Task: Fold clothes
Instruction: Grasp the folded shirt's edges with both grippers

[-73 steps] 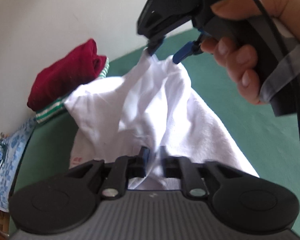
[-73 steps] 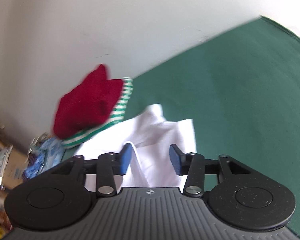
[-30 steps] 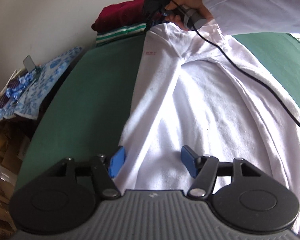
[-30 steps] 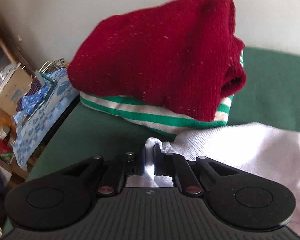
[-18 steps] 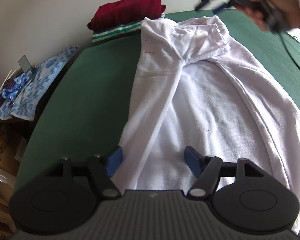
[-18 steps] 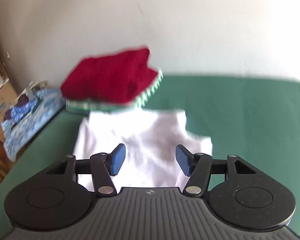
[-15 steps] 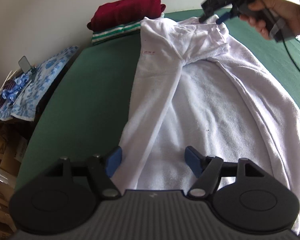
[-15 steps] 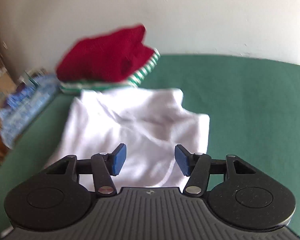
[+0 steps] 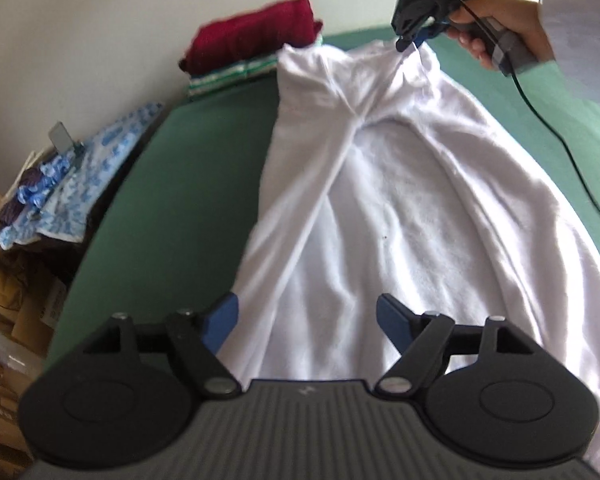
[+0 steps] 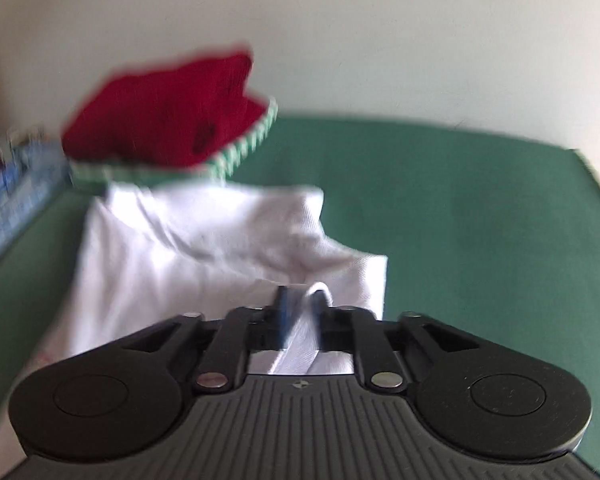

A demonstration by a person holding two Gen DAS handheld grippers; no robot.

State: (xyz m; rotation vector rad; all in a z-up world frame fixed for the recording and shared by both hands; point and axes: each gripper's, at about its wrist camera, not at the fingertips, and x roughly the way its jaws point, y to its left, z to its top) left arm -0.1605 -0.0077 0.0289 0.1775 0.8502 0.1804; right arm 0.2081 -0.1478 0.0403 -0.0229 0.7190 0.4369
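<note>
White cloth fills the gap between the blue fingers [image 10: 283, 312] of the right gripper [image 10: 300, 316]; the jaws are clenched on a fold at the far end of the white garment [image 10: 204, 256]. Seen from the left wrist camera, this same right gripper [image 9: 410, 42] pinches the garment's far edge, with a hand [image 9: 496, 24] in a white sleeve [image 9: 580, 36] around its handle and a black cable [image 9: 556, 128] trailing from it across the cloth.

Left gripper [image 9: 307, 318]: jaws released and wide apart, hovering over the near end of the white garment [image 9: 400, 208], gripping nothing. The left finger [image 9: 220, 320] sits at the garment's left edge, the right finger [image 9: 392, 322] over the cloth.

The garment lies lengthwise on a green surface [image 9: 188, 208], stretching away from the left gripper toward the right one. Beyond its far end, to the left, a folded red sweater [image 9: 256, 36] rests on a green-and-white striped garment [image 9: 228, 76], against a pale wall [image 9: 120, 20]. Farther left, off the green surface, lies blue patterned cloth [image 9: 76, 176].
</note>
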